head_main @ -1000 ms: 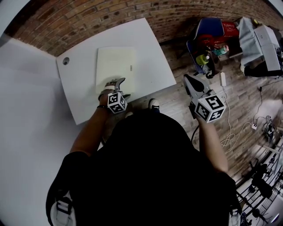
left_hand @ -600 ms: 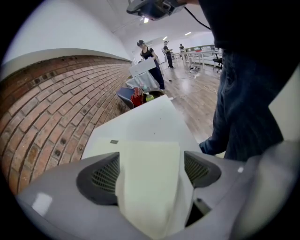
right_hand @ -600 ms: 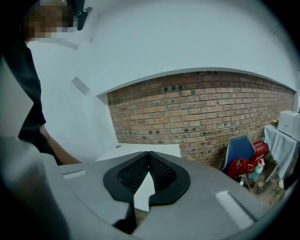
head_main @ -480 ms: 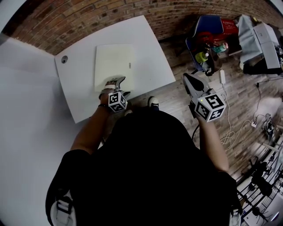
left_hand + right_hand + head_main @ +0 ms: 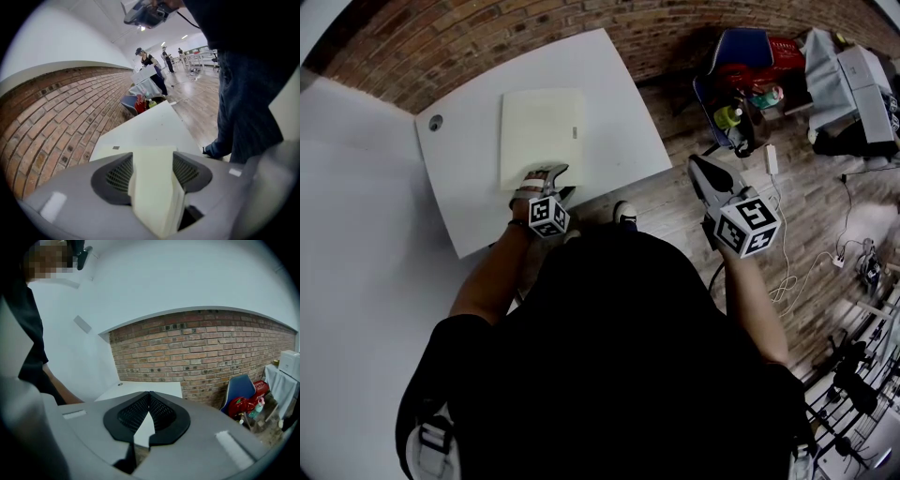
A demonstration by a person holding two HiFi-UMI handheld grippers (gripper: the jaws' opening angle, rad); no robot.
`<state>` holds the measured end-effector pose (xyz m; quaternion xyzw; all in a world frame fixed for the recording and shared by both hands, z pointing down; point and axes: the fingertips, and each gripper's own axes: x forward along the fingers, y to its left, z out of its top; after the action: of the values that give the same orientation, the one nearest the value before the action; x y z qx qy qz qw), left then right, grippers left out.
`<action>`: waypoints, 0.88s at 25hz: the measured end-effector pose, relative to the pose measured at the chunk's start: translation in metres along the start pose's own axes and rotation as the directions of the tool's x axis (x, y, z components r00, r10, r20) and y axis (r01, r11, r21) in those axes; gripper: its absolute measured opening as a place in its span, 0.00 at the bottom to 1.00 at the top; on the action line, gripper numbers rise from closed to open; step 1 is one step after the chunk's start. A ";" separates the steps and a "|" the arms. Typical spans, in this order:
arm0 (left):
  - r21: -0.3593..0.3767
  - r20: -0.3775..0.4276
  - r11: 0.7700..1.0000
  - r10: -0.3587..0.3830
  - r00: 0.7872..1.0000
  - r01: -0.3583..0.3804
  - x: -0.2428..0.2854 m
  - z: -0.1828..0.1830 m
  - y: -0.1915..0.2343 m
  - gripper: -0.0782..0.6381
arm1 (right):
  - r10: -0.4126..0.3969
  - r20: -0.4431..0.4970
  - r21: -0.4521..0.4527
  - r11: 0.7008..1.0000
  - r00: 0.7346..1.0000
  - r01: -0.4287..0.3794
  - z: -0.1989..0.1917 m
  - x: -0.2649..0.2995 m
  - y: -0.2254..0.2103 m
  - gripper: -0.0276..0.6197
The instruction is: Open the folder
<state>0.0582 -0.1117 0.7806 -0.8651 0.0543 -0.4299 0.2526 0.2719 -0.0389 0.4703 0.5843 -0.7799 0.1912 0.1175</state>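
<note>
A cream folder [image 5: 542,131] lies closed on the white table [image 5: 619,103]. My left gripper [image 5: 551,172] is at the folder's near edge. In the left gripper view its jaws have just been closing, and the folder [image 5: 152,187] fills the gap between the two pads of the left gripper [image 5: 152,159], which touch it on both sides. My right gripper [image 5: 696,164] hangs off the table's right side over the wooden floor. Its tips meet in the right gripper view, so the right gripper [image 5: 149,394] is shut and holds nothing.
A cable hole [image 5: 437,121] is in the table's far left corner. A blue chair [image 5: 741,47] with a red bag [image 5: 769,66] stands right of the table by the brick wall. White cables [image 5: 787,281] trail on the floor. People [image 5: 147,58] stand far off.
The left gripper's jaws have narrowed round the folder's near edge; the hand has hardly shifted. The right gripper stays where it was.
</note>
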 end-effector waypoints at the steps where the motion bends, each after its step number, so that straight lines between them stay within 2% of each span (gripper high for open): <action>1: -0.003 0.005 1.000 0.006 1.000 -0.006 -0.001 0.001 0.000 0.47 | 0.000 -0.002 0.000 1.000 1.000 0.000 -0.001 -0.001 0.000 0.05; 16: -0.009 0.041 0.998 0.069 0.997 -0.069 -0.015 0.007 0.003 0.27 | 0.020 -0.004 0.000 1.000 1.000 -0.020 -0.007 0.001 0.010 0.05; 19: -0.034 0.040 0.994 0.102 0.994 -0.100 -0.026 0.015 0.010 0.24 | 0.030 -0.006 -0.001 1.000 1.000 -0.030 -0.007 0.003 0.010 0.05; 22: -0.092 0.062 0.987 0.136 0.989 -0.130 -0.035 0.020 0.018 0.20 | 0.045 -0.005 -0.003 0.999 0.999 -0.045 -0.007 0.005 0.012 0.05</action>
<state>0.0543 -0.1084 0.7365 -0.8840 0.1219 -0.3795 0.2442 0.2584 -0.0375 0.4769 0.5660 -0.7928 0.1940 0.1161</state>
